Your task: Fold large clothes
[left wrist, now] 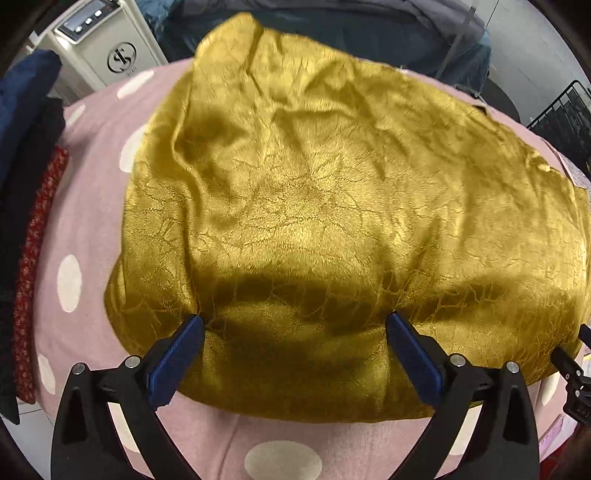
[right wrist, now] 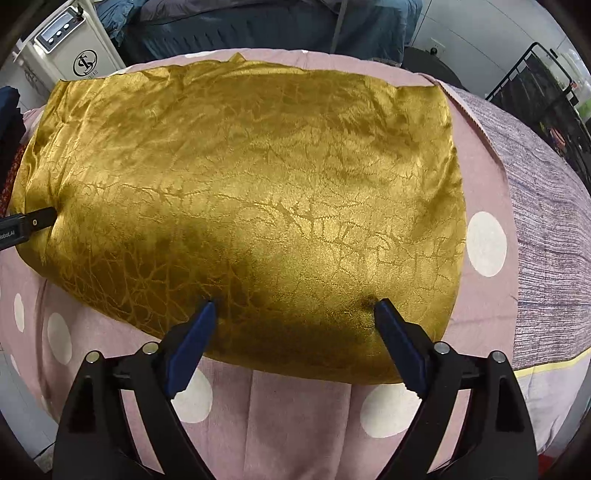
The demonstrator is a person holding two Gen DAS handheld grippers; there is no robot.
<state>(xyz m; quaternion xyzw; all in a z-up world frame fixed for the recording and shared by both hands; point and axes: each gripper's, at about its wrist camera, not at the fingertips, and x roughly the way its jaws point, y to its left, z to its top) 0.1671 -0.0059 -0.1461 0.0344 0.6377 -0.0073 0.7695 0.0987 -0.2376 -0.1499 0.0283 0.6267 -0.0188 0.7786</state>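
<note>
A gold, crackle-patterned satin garment (right wrist: 251,199) lies folded flat on a pink, white-dotted bedsheet (right wrist: 280,413). Both the left gripper (left wrist: 295,325) and right gripper (right wrist: 295,310) have jaws wide, tips apparently pressing the cloth. A white appliance (left wrist: 107,48) stands behind.

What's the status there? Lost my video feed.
Left gripper open, right gripper open, both tips down on the gold cloth. Cloth lies folded on the pink dotted cover. Nothing blocking.

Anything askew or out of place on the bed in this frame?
The shiny gold crinkle-textured garment lies folded but uneven: its far-left corner sticks out in a rumpled point with deep creases. Nothing looks spilled or damaged.
</note>
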